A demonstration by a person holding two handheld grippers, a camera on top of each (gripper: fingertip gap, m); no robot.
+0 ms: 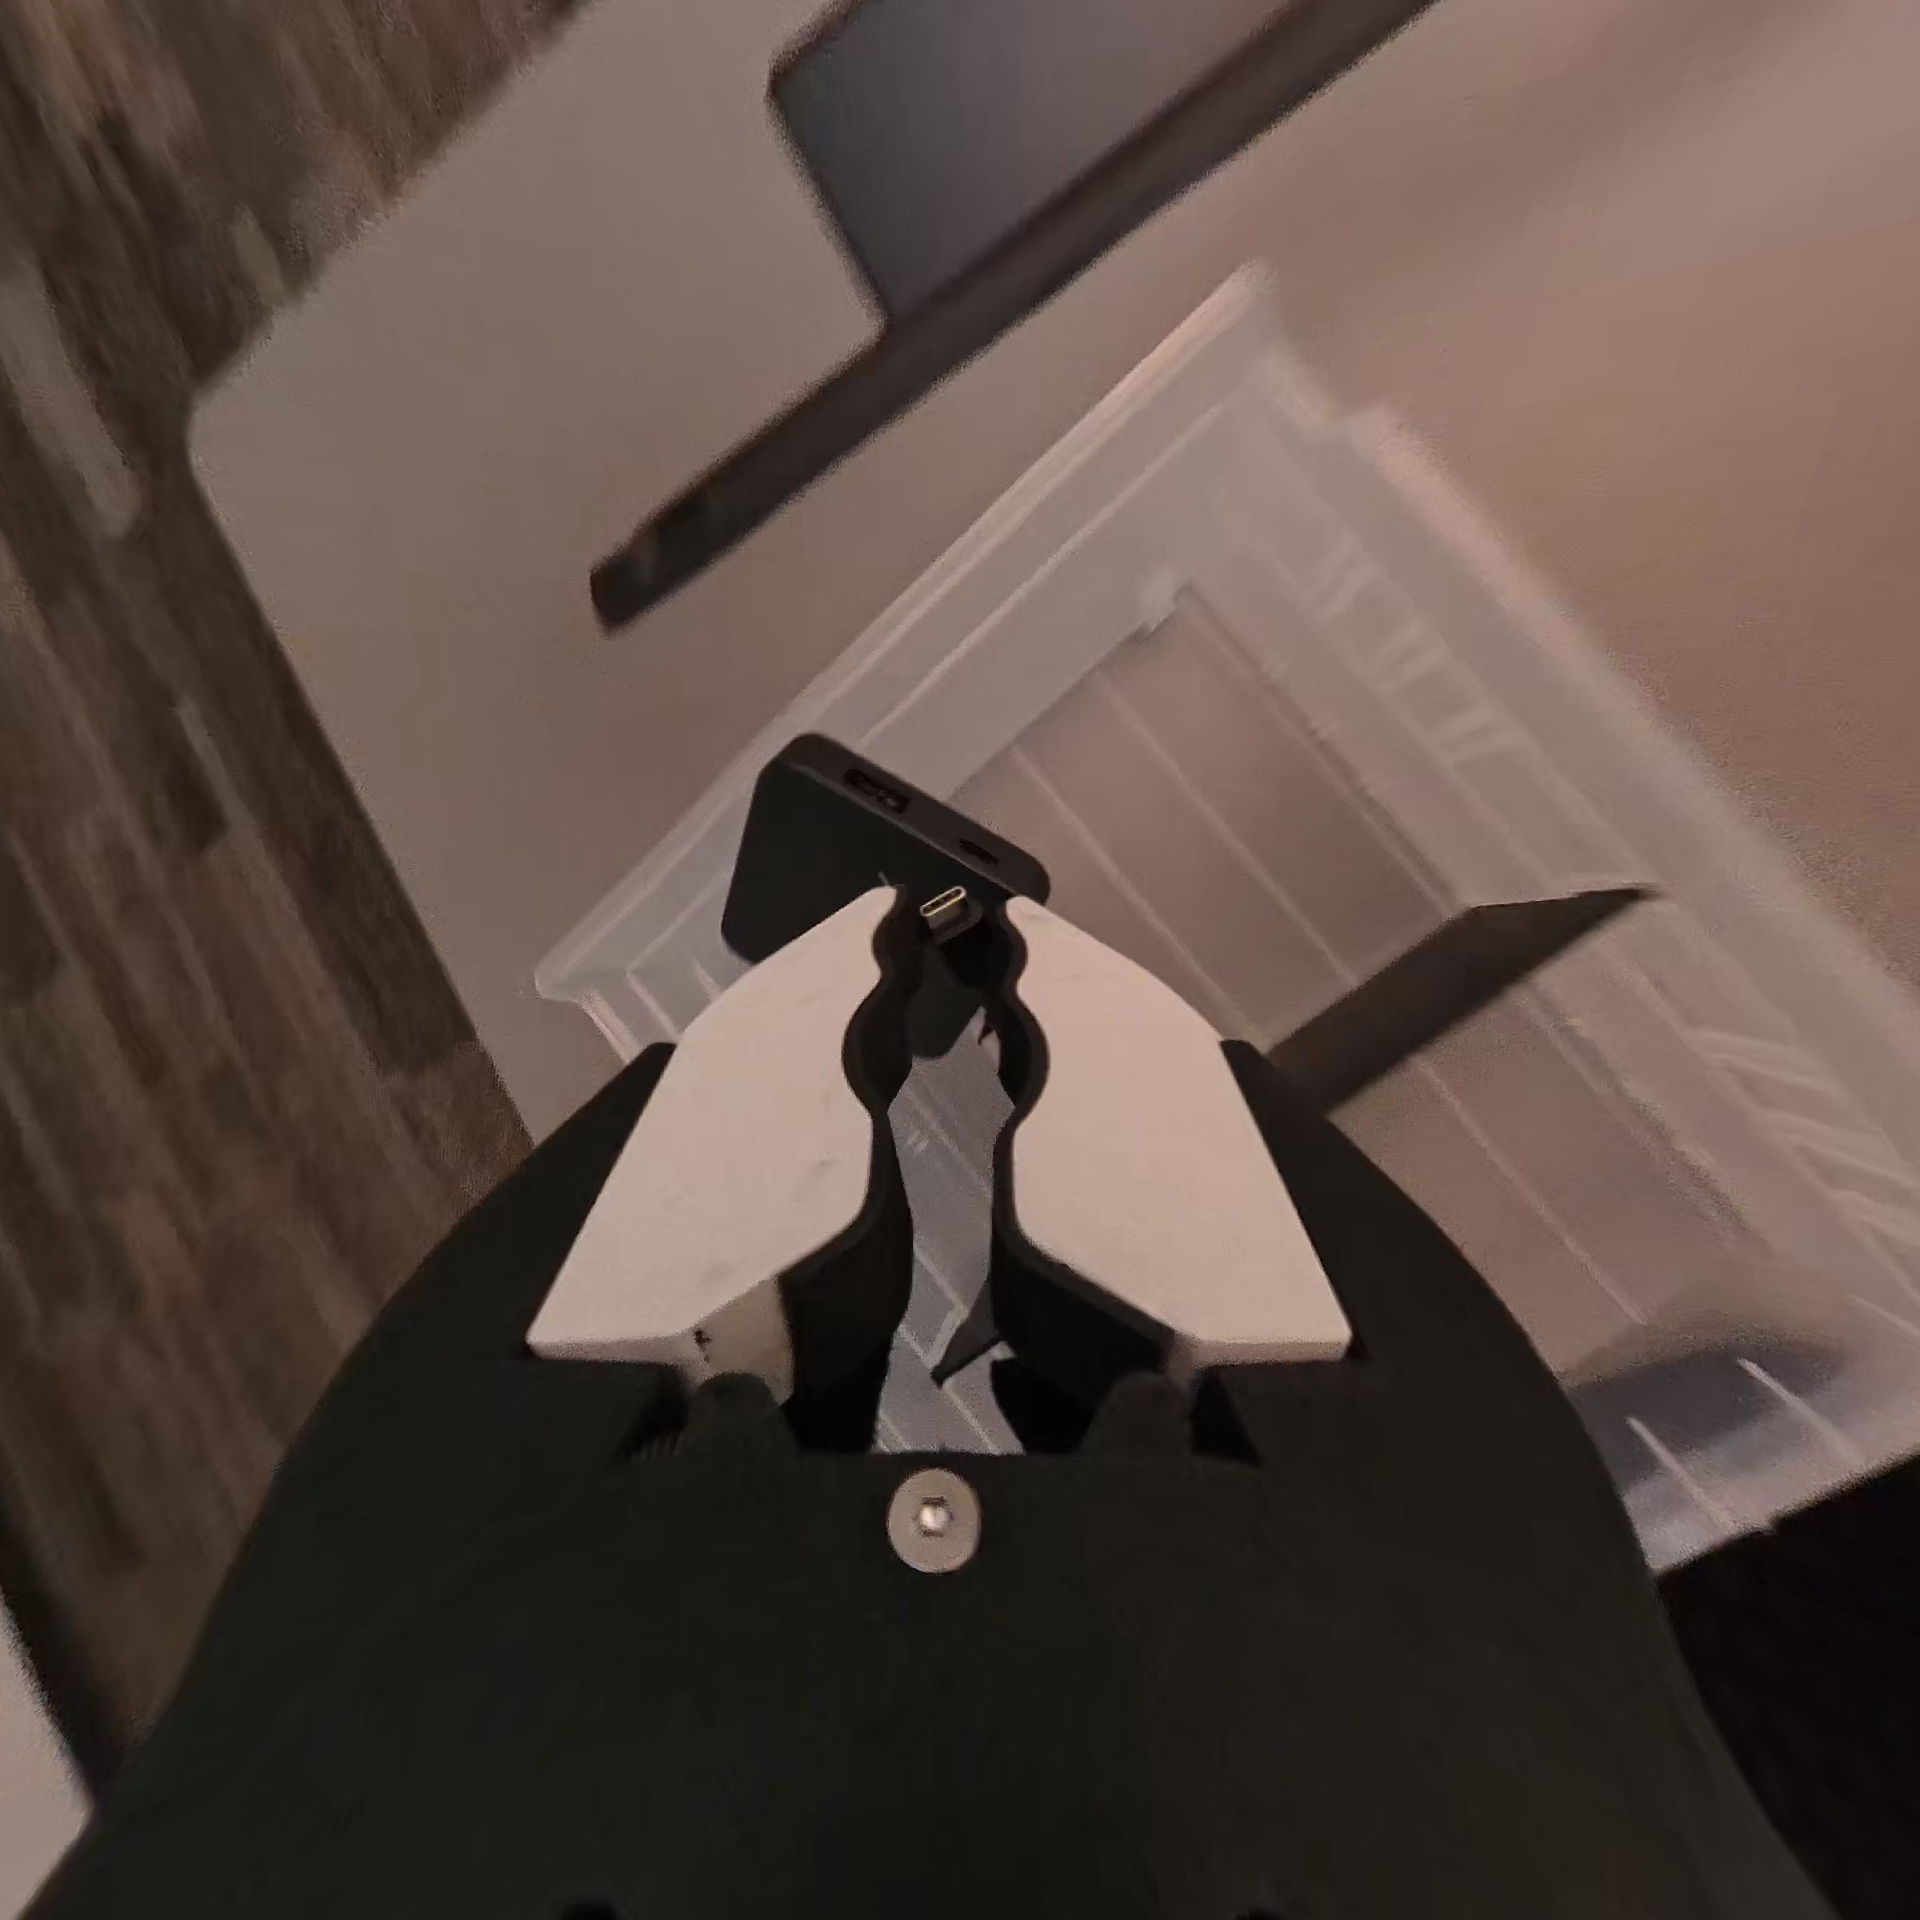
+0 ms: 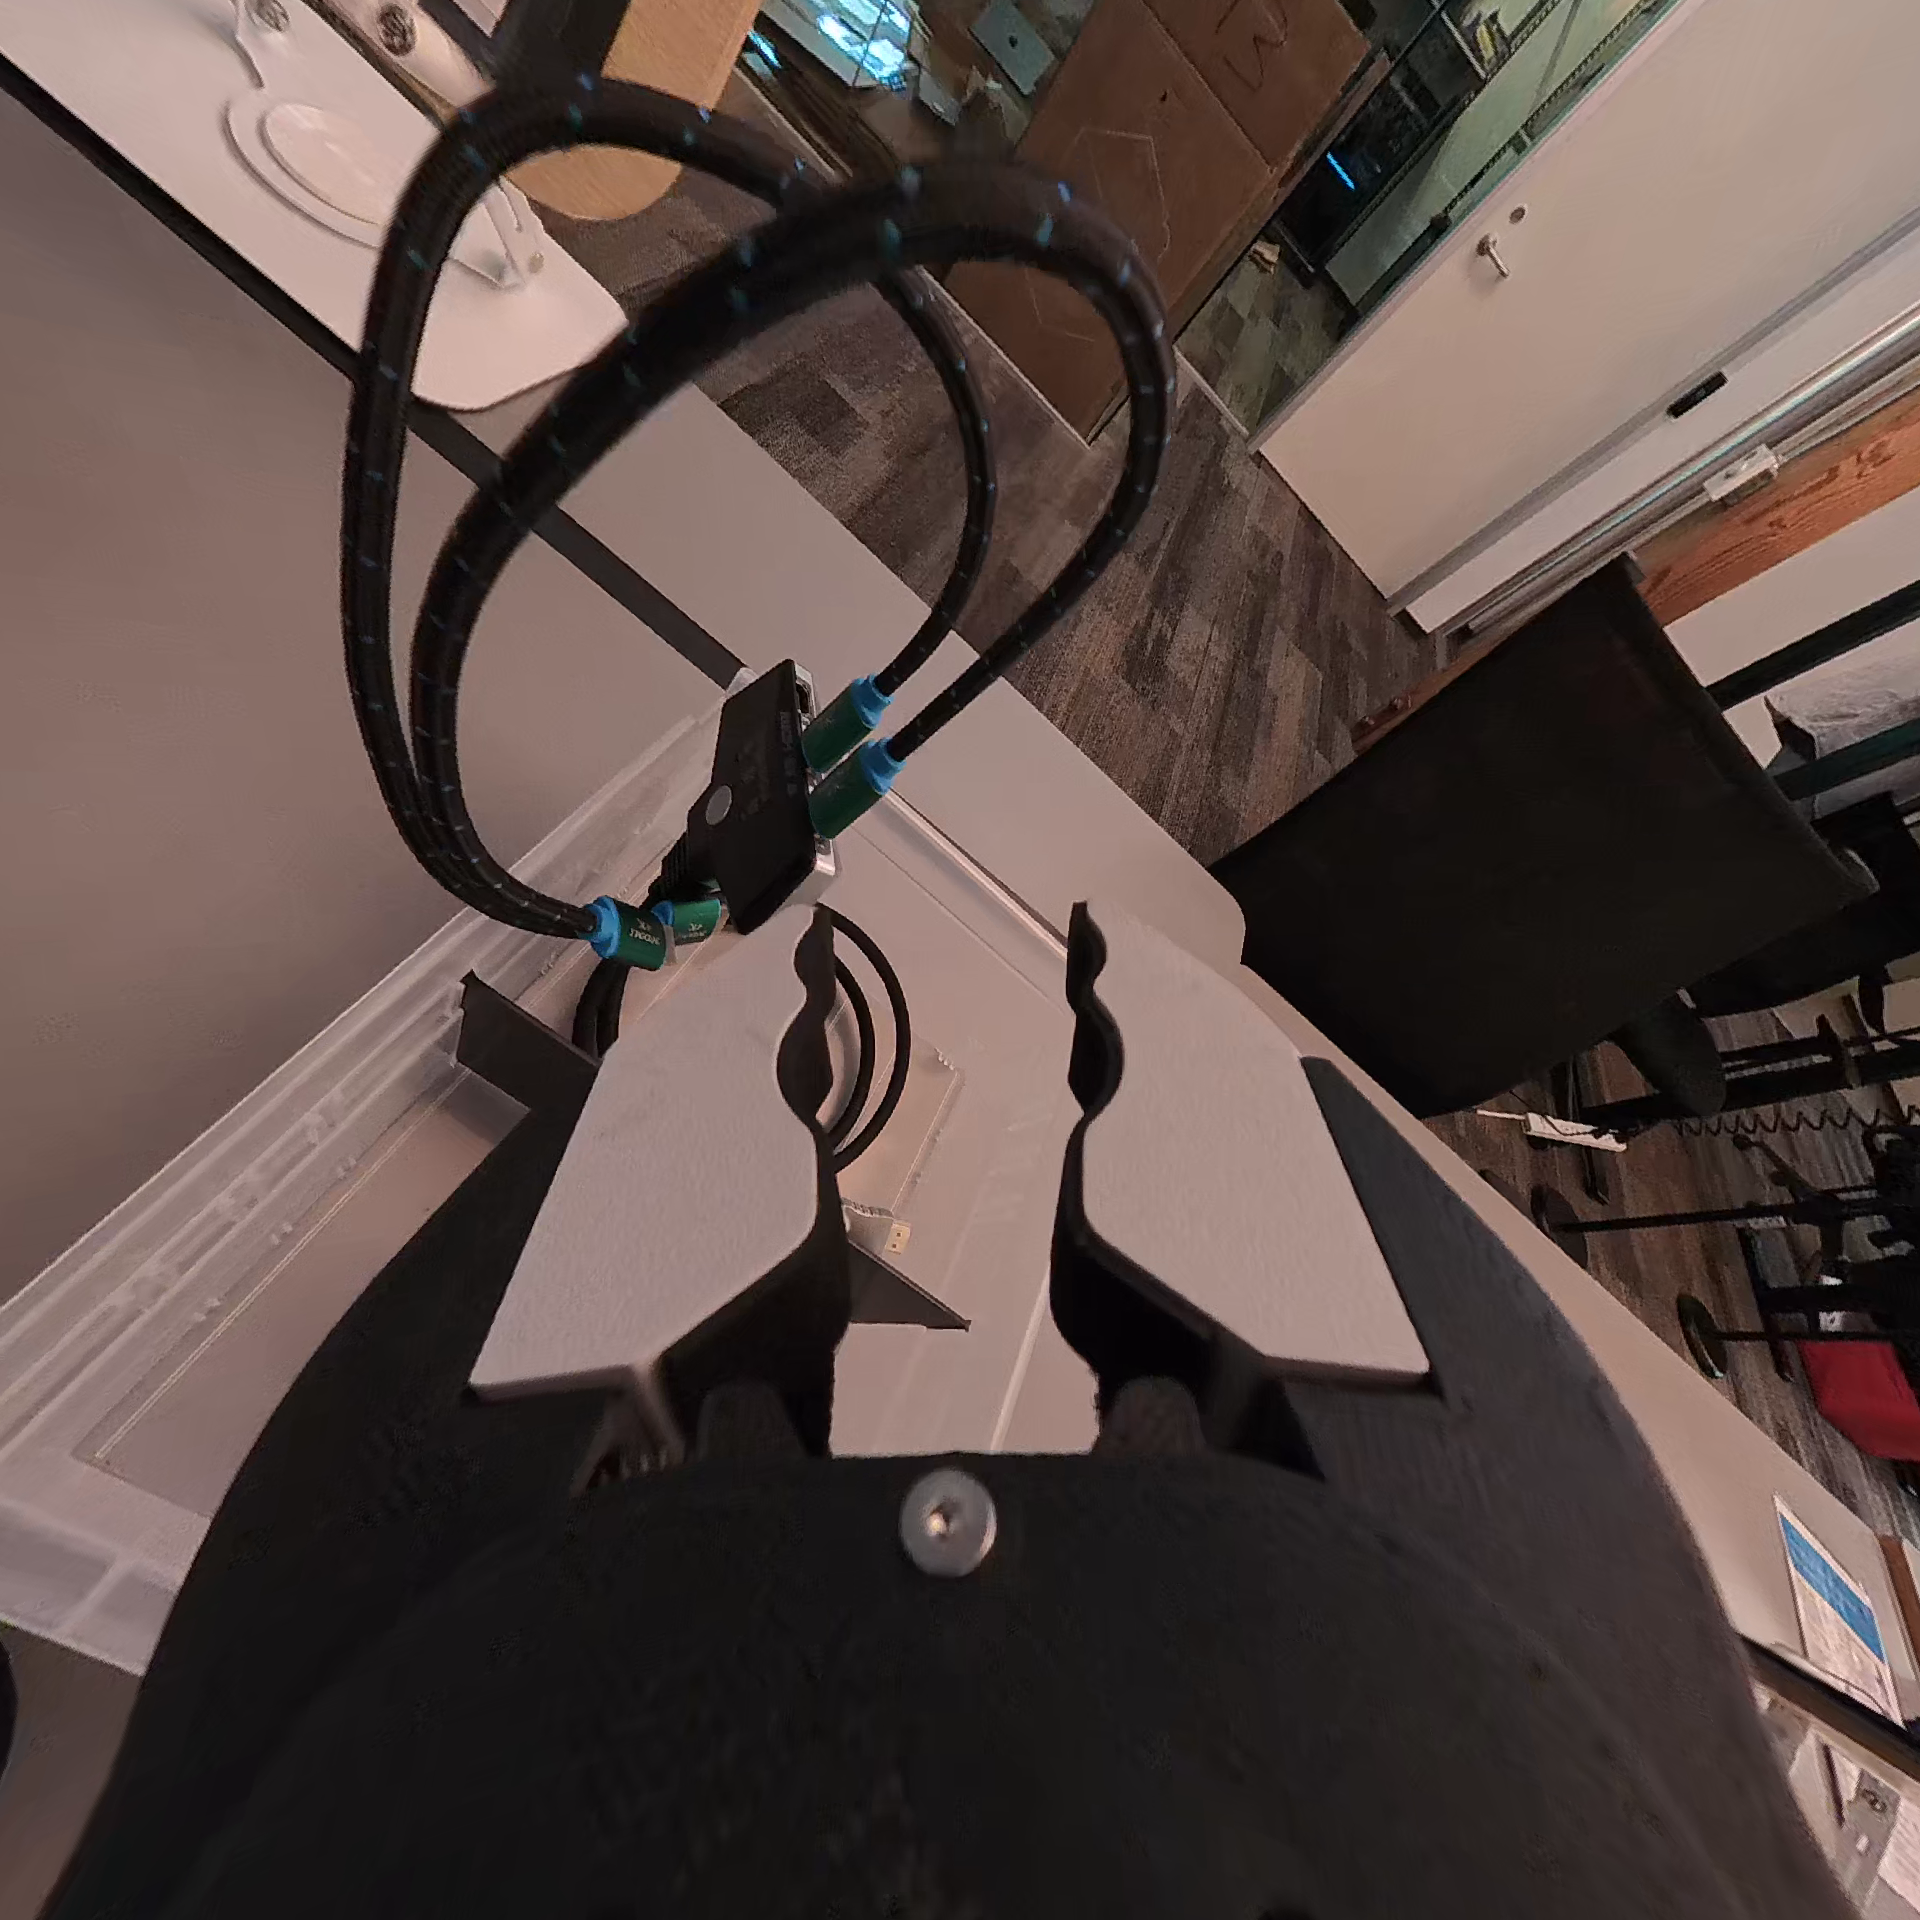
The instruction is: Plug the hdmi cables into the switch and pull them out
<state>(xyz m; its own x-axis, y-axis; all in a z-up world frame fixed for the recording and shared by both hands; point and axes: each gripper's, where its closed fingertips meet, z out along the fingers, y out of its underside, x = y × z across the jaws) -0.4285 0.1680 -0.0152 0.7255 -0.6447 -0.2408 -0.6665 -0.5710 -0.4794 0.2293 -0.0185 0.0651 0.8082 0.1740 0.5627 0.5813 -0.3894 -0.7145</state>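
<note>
In the right wrist view the black HDMI switch rests at the rim of a clear plastic bin. Two green-and-blue HDMI plugs sit in its far side, and their black braided cables loop upward. Two more green plugs lie beside its near left corner. My right gripper is open and empty, just short of the switch. In the left wrist view my left gripper is shut on a small black plug with a metal tip, close in front of the switch.
A black cable coil and a gold-tipped plug lie inside the bin. The bin stands on a white table. A black chair stands to the right over patterned carpet. The left wrist view is blurred.
</note>
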